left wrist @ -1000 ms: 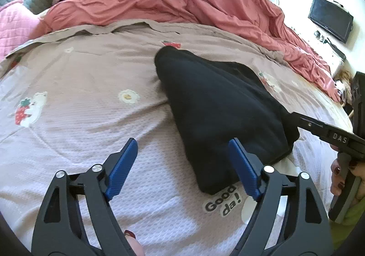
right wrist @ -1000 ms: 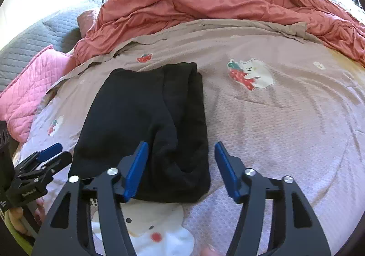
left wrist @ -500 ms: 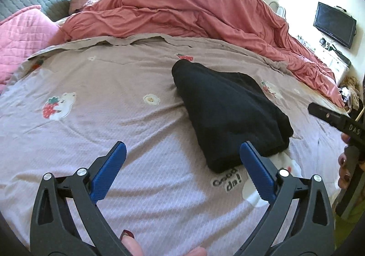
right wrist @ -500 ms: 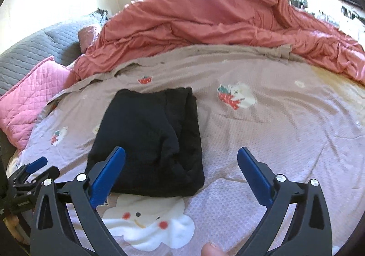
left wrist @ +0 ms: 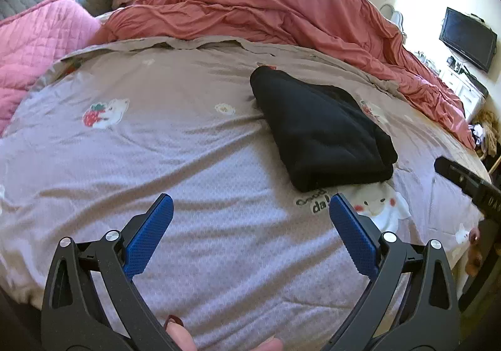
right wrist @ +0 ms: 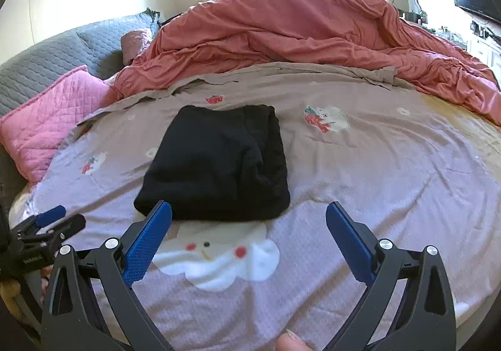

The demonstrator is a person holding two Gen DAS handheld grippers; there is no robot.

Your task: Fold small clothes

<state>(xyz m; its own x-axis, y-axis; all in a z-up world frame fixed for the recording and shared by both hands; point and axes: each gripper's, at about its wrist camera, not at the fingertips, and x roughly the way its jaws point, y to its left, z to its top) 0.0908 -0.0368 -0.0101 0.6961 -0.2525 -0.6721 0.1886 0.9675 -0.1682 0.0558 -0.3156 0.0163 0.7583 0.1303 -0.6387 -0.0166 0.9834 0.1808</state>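
sunny bedroom, a big bed (left wrist: pixel 194 169) with a black folded cloth on it

the bed sheet is spread flat and wide, so it makes a good place to fold; the black cloth (right wrist: pixel 216 163) lies in a neat thick bundle near the middle, just above a white cartoon face on the sheet, so the folding looks done; the left gripper (left wrist: pixel 249 230) has its blue fingers (left wrist: pixel 150 235) wide apart with nothing between them; the right gripper (right wrist: pixel 249 233) is wide apart and empty too; both are off the cloth, near its front edge; a red blanket (right wrist: pixel 300 28) is bunched up at the back, out of the way
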